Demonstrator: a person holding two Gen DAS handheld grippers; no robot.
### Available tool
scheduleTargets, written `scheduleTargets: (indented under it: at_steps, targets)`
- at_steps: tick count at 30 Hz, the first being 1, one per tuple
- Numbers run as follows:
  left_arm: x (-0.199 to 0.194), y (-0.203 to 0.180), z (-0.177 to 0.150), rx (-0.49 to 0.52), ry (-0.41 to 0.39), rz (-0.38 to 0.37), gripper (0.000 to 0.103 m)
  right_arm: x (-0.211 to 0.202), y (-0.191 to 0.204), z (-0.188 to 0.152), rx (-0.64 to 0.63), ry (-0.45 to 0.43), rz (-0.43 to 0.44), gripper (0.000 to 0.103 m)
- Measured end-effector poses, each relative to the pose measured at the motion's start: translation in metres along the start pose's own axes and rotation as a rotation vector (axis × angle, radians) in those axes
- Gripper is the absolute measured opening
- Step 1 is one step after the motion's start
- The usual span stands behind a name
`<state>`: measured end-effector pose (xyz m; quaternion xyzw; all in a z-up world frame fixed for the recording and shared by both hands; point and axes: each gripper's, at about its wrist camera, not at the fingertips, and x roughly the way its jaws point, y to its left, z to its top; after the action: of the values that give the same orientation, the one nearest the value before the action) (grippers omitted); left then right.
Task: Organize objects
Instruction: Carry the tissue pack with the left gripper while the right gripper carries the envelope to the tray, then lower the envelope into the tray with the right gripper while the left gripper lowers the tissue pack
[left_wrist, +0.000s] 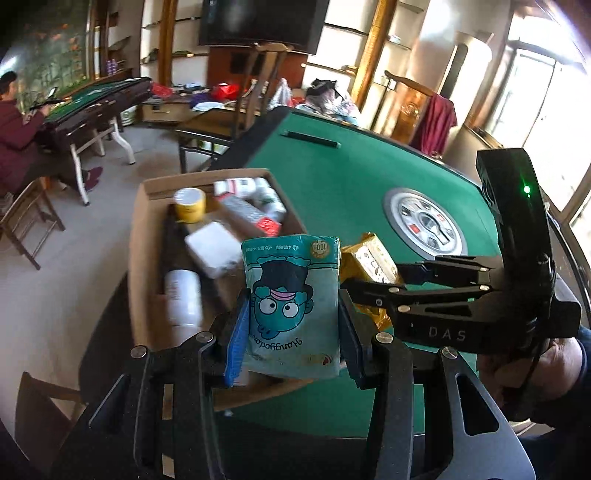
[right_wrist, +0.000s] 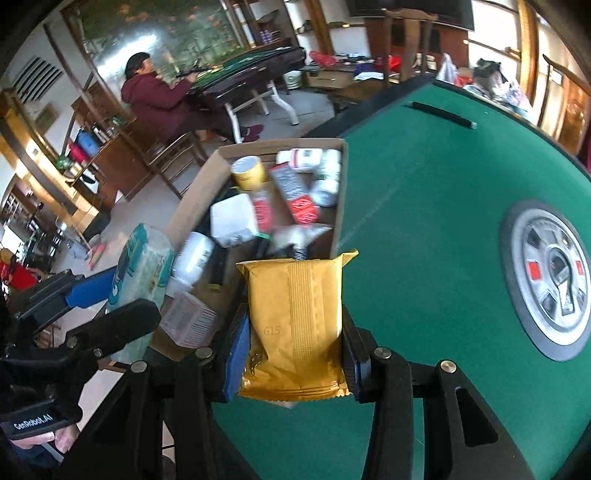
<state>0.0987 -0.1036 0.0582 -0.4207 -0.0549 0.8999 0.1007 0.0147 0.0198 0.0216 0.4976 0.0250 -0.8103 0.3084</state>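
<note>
Evidently both packs are carried toward the cardboard box (left_wrist: 147, 229) at the table's left edge for sorting: left gripper (left_wrist: 291, 325) pinches the teal tissue pack (left_wrist: 291, 295) upright, right gripper (right_wrist: 295, 328) pinches the yellow packet (right_wrist: 295, 317), each clamped by its sides above the green felt table (left_wrist: 351, 177).

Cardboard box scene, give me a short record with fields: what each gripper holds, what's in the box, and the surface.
left gripper: shut on teal cartoon-printed tissue pack
right gripper: shut on yellow foil snack packet
open brown cardboard box: holds yellow-lidded jar, white bottles, red-and-grey cartons
surface: green felt table
</note>
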Motion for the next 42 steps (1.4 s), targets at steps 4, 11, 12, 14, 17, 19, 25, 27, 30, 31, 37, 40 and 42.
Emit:
scheduleTargets:
  at_steps: [4, 11, 12, 14, 17, 19, 25, 27, 30, 31, 37, 40, 42]
  targets:
    - [-0.005, 0.02, 0.0, -0.019, -0.006, 0.016, 0.044, 0.012, 0.015, 0.008, -0.018, 0.01, 0.014, 0.044]
    - [-0.002, 0.046, 0.004, -0.044, -0.001, 0.026, 0.044, 0.029, 0.026, 0.013, -0.031, 0.033, 0.019, 0.044]
    - [0.0, 0.05, 0.006, -0.047, 0.001, 0.027, 0.044, 0.031, 0.027, 0.014, -0.032, 0.036, 0.017, 0.044]
    - [0.001, 0.056, 0.008, -0.053, 0.001, 0.03, 0.044, 0.032, 0.027, 0.015, -0.034, 0.04, 0.015, 0.044]
    - [0.006, 0.067, 0.013, -0.065, 0.004, 0.033, 0.044, 0.035, 0.029, 0.014, -0.037, 0.044, 0.011, 0.044]
    - [0.011, 0.075, 0.017, -0.07, 0.008, 0.038, 0.044, 0.038, 0.029, 0.014, -0.036, 0.045, 0.008, 0.044]
    - [0.034, 0.094, 0.032, -0.07, 0.029, 0.044, 0.044, 0.047, 0.035, 0.014, -0.041, 0.061, 0.015, 0.044]
    - [0.045, 0.102, 0.037, -0.076, 0.045, 0.049, 0.044, 0.049, 0.04, 0.014, -0.051, 0.068, 0.022, 0.044]
    - [0.063, 0.111, 0.043, -0.078, 0.066, 0.051, 0.044, 0.057, 0.05, 0.014, -0.079, 0.086, 0.026, 0.044]
    - [0.07, 0.114, 0.046, -0.08, 0.077, 0.053, 0.044, 0.061, 0.053, 0.014, -0.085, 0.097, 0.027, 0.044]
    - [0.105, 0.127, 0.057, -0.093, 0.124, 0.059, 0.044, 0.074, 0.061, 0.015, -0.111, 0.122, 0.013, 0.044]
    - [0.113, 0.133, 0.06, -0.096, 0.132, 0.059, 0.044, 0.077, 0.063, 0.016, -0.119, 0.127, 0.002, 0.044]
    - [0.118, 0.135, 0.061, -0.095, 0.138, 0.064, 0.044, 0.079, 0.065, 0.016, -0.123, 0.131, -0.002, 0.044]
